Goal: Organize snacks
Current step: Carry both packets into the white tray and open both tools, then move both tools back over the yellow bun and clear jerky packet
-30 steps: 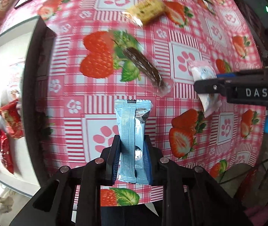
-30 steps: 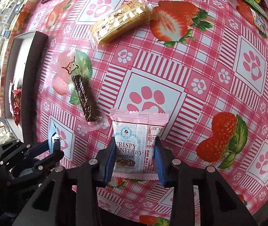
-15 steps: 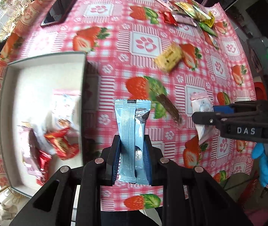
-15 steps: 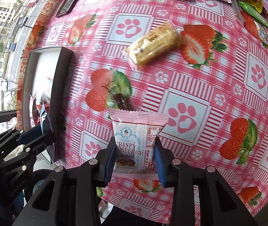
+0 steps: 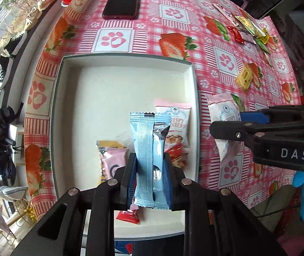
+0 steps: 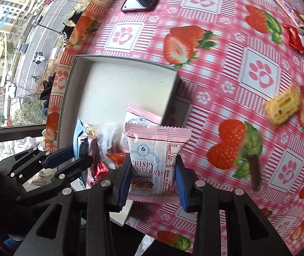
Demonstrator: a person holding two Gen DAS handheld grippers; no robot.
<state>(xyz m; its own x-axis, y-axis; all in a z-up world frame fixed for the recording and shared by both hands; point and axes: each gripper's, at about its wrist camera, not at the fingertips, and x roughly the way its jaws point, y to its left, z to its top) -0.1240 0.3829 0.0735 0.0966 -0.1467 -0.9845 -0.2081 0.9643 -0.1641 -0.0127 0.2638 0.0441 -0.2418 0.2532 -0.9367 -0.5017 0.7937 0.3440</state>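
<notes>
1. Left gripper point(image 5: 149, 179): jaws nearly closed, clamped on the tall light-blue foil snack bar point(image 5: 149, 155), held upright, pointing straight down.
2. Right gripper point(image 6: 153, 179): jaws partly closed, pinching the pink-and-white "Crispy Cranberry" packet point(image 6: 155, 162) by both side edges.
3. Change vs a second ago: both were over bare strawberry-check tablecloth point(image 5: 173, 17) then. Now the left one hangs over the white shallow cardboard box point(image 5: 126, 85), the right one over the box's near right rim, just beside it.
4. Box already holds a second Cranberry packet point(image 5: 176, 125), a pink-and-yellow packet point(image 5: 111, 160) and small red wrappers point(image 5: 128, 215), all in the near half. Far half is bare.
5. My read: transport is basically done, release is next. Left can drop now; right needs a bit more travel inward to clear the rim.
6. Left on the cloth: yellow bar point(image 6: 283, 111), dark brown stick point(image 6: 255, 172), pile of small packets point(image 5: 248, 29) at the far right. Several trips remain.
</notes>
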